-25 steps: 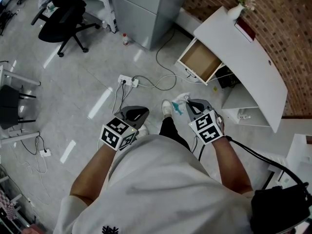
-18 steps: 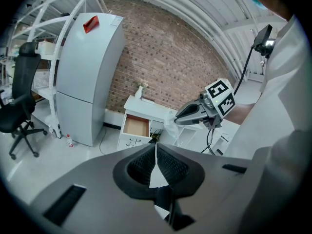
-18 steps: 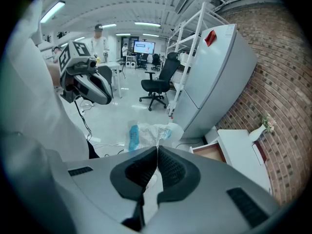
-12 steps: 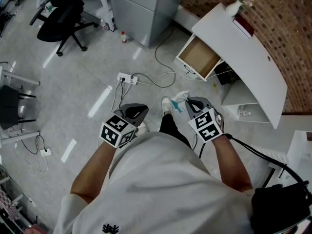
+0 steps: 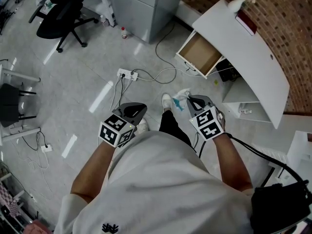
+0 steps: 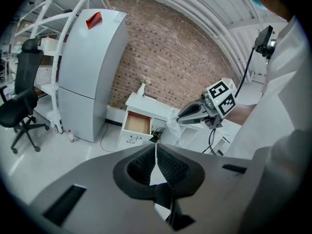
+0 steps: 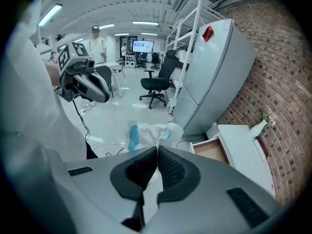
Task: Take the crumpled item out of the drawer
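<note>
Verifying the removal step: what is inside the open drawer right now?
The drawer shows only its bare brown bottom; nothing lies in it. Its rear end is covered by the white desk top. The crumpled item is outside, pinched in the right gripper.

Crumpled white-and-blue wrapper (image 5: 180, 100) held up, well apart from open drawer (image 5: 200, 55).

The tiled floor (image 5: 78, 96) carries a power strip (image 5: 126, 74), an office chair (image 5: 59, 13) and a small bottle (image 5: 124, 32) (beside a grey cabinet (image 5: 146, 9)).
</note>
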`<state>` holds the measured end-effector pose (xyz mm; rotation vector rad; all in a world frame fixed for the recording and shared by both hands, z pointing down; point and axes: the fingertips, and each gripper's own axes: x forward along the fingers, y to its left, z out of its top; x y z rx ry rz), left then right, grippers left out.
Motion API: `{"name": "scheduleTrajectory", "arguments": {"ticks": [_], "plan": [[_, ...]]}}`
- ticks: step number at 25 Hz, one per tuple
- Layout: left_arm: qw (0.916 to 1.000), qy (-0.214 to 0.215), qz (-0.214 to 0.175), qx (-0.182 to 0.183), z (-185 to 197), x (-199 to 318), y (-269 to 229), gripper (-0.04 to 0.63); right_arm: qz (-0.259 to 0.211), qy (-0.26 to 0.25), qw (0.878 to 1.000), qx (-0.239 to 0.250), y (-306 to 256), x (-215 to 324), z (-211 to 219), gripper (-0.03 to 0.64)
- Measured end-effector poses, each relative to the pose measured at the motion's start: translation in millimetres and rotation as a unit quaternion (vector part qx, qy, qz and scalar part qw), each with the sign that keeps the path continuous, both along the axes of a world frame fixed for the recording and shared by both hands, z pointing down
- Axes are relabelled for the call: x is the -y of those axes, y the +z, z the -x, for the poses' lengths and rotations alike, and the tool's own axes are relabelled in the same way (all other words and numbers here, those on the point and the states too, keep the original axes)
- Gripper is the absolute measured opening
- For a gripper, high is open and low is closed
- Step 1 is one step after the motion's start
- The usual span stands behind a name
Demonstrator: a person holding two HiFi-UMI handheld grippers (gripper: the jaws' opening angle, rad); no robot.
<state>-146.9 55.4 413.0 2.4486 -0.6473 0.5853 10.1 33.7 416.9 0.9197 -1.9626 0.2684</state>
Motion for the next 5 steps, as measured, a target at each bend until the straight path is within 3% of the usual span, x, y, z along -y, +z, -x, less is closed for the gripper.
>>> {"name": "scheduleTrajectory", "arguments": {"ticks": [5], "plan": [[0.9999, -0.005, 0.01, 0.001, -7.2, 16.5, 4.5, 0.028, 0.006, -0.003, 1.0, -0.002, 4.5, 21.7, -10.0, 0.031]]}}
